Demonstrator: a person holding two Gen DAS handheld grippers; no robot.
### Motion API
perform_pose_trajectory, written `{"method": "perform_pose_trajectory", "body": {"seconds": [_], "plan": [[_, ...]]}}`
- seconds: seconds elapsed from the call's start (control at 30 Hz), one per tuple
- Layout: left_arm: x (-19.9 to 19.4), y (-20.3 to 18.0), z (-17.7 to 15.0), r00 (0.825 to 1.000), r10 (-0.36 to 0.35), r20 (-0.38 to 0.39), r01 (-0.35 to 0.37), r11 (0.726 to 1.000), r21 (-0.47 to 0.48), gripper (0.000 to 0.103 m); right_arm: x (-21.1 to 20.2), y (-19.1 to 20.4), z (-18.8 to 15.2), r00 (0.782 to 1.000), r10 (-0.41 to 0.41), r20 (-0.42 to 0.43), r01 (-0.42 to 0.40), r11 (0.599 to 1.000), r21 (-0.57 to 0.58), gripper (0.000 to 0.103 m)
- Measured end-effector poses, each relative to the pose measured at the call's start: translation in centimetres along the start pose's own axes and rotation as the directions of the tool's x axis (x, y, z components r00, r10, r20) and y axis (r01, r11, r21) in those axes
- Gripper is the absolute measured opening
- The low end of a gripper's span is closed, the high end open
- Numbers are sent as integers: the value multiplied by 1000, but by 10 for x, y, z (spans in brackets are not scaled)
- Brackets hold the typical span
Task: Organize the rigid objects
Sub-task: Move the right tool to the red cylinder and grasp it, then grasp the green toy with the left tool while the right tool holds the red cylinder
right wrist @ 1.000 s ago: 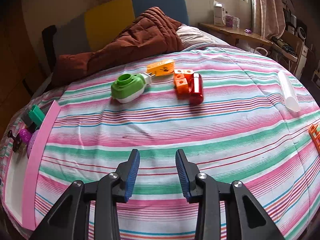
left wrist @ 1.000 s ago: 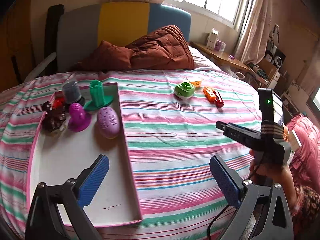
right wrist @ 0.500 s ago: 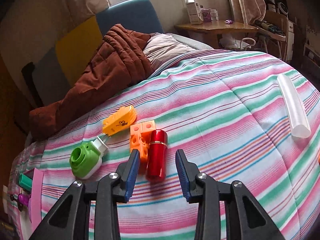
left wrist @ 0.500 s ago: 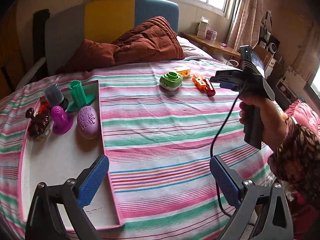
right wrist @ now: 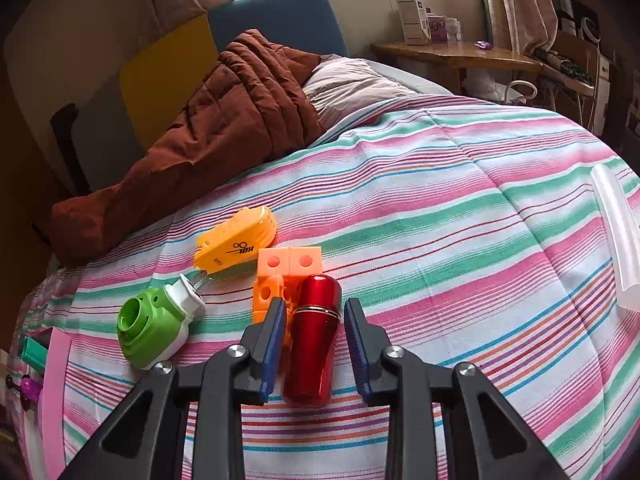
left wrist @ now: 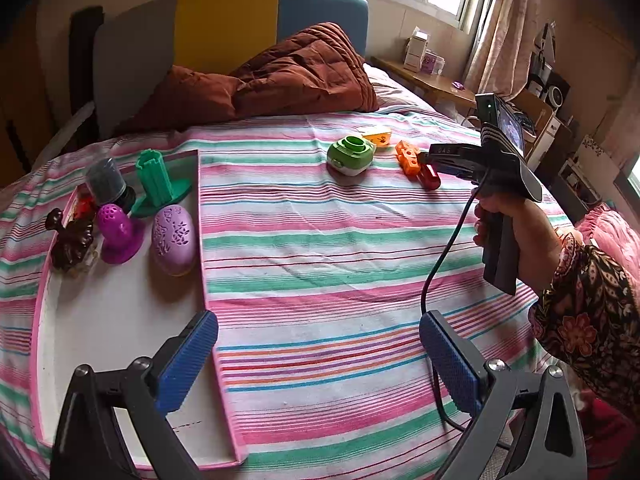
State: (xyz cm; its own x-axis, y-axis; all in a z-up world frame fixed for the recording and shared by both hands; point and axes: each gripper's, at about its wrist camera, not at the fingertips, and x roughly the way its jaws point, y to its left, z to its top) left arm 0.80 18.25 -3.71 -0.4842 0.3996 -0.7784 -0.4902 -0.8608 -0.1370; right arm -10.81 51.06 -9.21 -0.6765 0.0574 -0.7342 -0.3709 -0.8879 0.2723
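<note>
The right gripper (right wrist: 314,326) straddles the glossy red metal cylinder (right wrist: 314,336) at lower centre of its view on the striped bed (right wrist: 460,240), long axis running along the just-closing fingers (right wrist: 274,334), pads not yet pressing, while the left gripper (left wrist: 318,354), spread and empty, hangs far nearer the pink-rimmed tray (left wrist: 208,264).

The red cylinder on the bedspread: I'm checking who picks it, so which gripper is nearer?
Right. The right gripper has its jaws around the red cylinder; the left gripper hangs far back, by the tray.
</note>
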Motion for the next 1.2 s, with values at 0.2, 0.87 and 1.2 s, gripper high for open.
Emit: {"method": "perform_pose_trajectory", "body": {"seconds": [0.2, 0.87, 1.2], "plan": [[2, -8, 4, 1000, -8, 4, 8, 1000, 13, 101, -1, -1, -4, 999, 46, -19, -46, 999, -2, 29], [-2, -9, 6, 1000, 16, 10, -17, 1000, 23, 102, 12, -1, 4, 998, -27, -62, 26, 1000, -18, 24], [19, -19, 39, 1000, -7, 17, 7, 999, 33, 102, -11, -19, -21, 999, -14, -36, 13, 1000, -25, 23]]}}
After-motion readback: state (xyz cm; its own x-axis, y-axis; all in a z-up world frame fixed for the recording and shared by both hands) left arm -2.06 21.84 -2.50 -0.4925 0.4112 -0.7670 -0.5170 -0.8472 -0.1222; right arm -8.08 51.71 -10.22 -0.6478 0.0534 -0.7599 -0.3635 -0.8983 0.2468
